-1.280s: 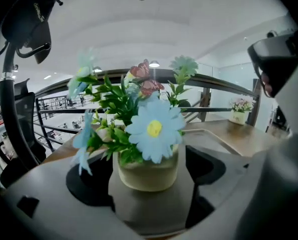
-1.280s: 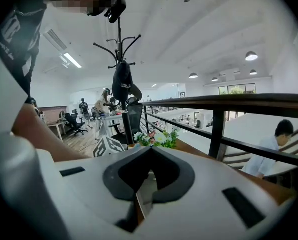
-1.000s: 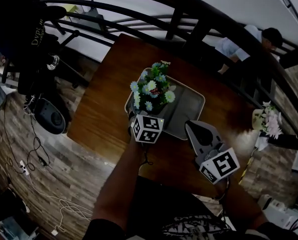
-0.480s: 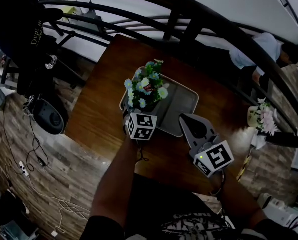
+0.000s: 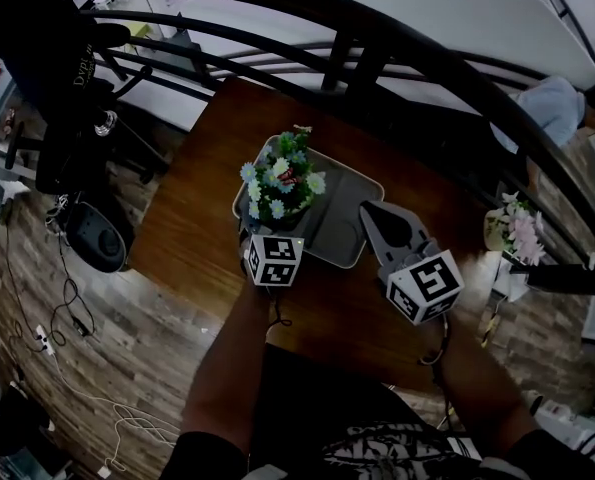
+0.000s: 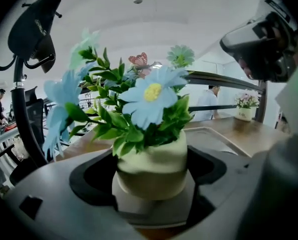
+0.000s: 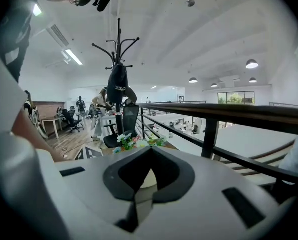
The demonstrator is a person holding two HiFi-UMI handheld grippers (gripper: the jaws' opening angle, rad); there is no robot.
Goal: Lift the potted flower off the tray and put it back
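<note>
Left tongs [image 6: 151,186] clamp the pot [image 6: 154,159], cream, holding blue and white daisies with green leaves, at the tray's [image 5: 355,200] near-left corner. Right tongs [image 7: 135,196] are closed and empty by its right edge. White lettering on the bag [image 5: 32,43] is unreadable.

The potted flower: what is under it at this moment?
The potted flower is over the left end of the grey tray. Its blooms hide the pot's base in the head view, so whether it touches the tray cannot be seen.
</note>
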